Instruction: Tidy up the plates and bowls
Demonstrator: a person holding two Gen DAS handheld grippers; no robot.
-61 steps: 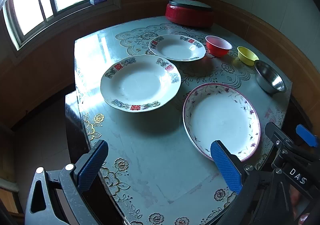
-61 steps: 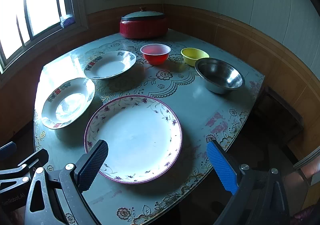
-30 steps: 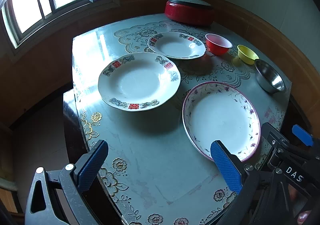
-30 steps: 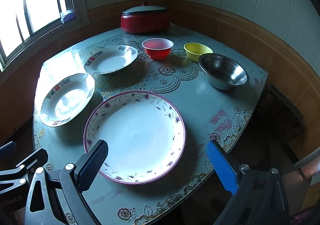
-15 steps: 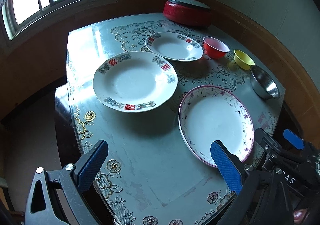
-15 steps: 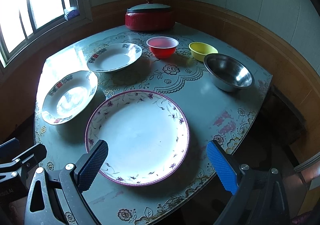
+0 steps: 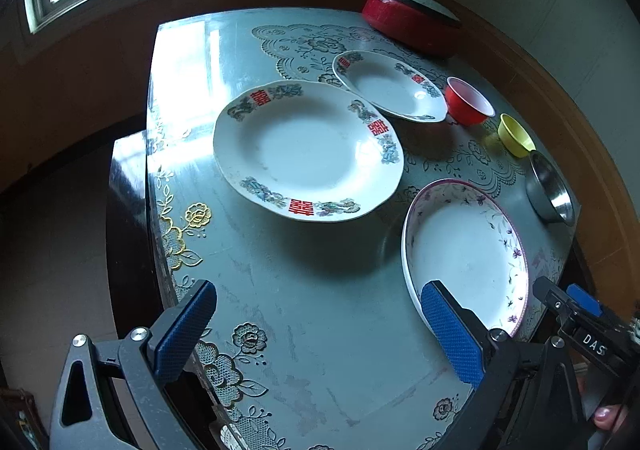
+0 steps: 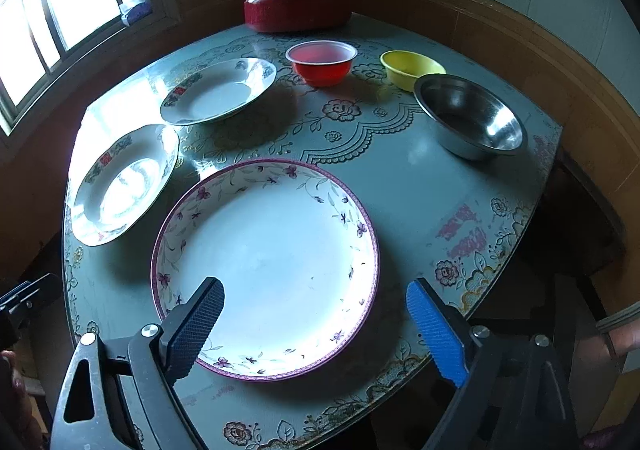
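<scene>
A large purple-rimmed floral plate [image 8: 264, 250] lies at the table's near edge. My right gripper [image 8: 316, 290] hovers over its near rim with its jaws closing; the rim sits between the fingers and the pads do not touch it. My left gripper [image 7: 316, 302] is open above bare tabletop, with nothing between its fingers. Ahead of it lie a white plate with red characters [image 7: 308, 149] and a smaller matching plate [image 7: 388, 85]. A red bowl [image 8: 322, 61], a yellow bowl [image 8: 410, 67] and a steel bowl [image 8: 472, 117] stand along the right.
A red pot with a dark lid [image 8: 296, 1] stands at the far edge of the table [image 8: 420, 185], against the wood-panelled wall. A window [image 8: 60, 9] is at the left. The table's edge drops away just beneath both grippers.
Both grippers have sunk and moved in over the table. The left view has rolled, so the plates look tilted. The right gripper's fingers stand slightly closer together than before.
</scene>
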